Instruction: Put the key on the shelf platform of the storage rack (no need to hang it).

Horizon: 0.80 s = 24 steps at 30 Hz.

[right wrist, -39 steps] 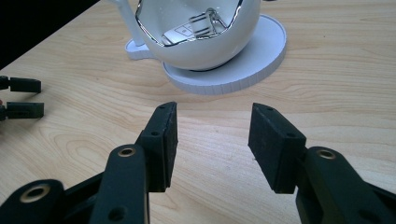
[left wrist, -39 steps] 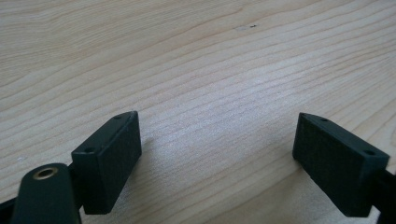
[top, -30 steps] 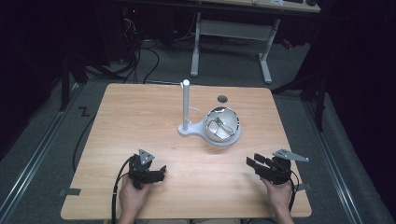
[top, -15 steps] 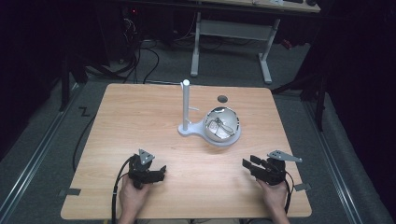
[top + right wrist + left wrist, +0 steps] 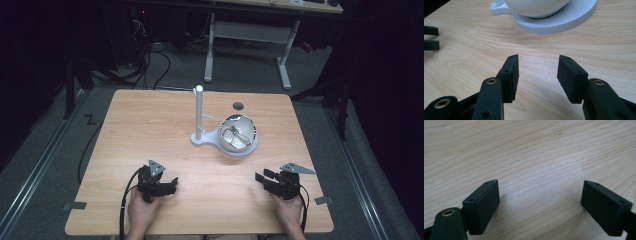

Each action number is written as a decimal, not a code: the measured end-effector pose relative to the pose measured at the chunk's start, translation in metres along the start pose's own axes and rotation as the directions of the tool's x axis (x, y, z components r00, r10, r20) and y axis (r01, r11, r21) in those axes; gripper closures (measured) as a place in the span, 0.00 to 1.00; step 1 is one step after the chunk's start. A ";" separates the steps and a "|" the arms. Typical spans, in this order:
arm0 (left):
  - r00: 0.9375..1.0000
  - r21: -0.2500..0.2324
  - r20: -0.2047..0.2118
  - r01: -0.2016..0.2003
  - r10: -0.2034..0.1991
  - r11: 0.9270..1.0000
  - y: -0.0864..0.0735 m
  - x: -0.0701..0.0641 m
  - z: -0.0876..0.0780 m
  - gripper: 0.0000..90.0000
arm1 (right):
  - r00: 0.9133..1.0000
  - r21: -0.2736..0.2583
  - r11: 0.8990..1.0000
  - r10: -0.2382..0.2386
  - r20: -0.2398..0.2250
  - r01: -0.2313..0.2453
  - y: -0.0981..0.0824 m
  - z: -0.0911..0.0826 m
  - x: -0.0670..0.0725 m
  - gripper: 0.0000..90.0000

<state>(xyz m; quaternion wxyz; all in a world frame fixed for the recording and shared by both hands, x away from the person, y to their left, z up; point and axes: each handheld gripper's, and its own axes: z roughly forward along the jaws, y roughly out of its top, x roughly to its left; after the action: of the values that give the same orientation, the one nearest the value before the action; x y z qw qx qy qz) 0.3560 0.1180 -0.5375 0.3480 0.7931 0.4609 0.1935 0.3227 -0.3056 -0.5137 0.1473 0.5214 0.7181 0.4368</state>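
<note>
two grippers (image 5: 170,184) (image 5: 262,178), one bowl (image 5: 238,134), one stand (image 5: 199,117)

On the table (image 5: 150,125), the bowl (image 5: 238,135) sits on a stand (image 5: 202,141) right of its upright post (image 5: 199,112); a hole (image 5: 238,106) lies behind; the left gripper (image 5: 167,184) and right gripper (image 5: 262,178) rest near the front edge, well apart.

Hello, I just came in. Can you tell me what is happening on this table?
A person sits at a wooden table with a gripper in each hand. The left gripper and the right gripper both rest near the front edge, jaws open and holding nothing. Farther back stands a white stand with an upright post, carrying a shiny bowl with some metal piece inside. Nothing is touched yet.
</note>
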 end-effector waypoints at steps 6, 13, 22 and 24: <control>1.000 0.000 0.000 0.000 0.000 1.000 0.000 0.000 0.000 0.17 | 1.000 0.019 1.000 -0.010 0.012 0.010 -0.003 0.006 0.001 0.57; 1.000 0.001 0.001 0.000 0.000 1.000 0.000 0.000 0.000 0.18 | 1.000 0.047 0.999 -0.023 0.016 0.022 -0.008 0.012 0.004 0.56; 1.000 0.001 0.001 0.000 0.000 1.000 0.000 0.000 0.000 0.18 | 0.997 0.083 0.994 -0.068 0.035 0.065 -0.010 0.018 0.010 0.55; 1.000 0.001 0.000 0.000 0.000 1.000 0.000 0.000 0.000 0.18 | 0.995 0.093 0.992 -0.087 0.045 0.083 -0.010 0.020 0.010 0.54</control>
<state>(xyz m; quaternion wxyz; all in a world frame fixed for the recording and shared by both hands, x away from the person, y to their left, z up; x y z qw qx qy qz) 0.3559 0.1179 -0.5374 0.3476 0.7933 0.4611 0.1930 0.3257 -0.2876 -0.5308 0.1594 0.5069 0.7550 0.3842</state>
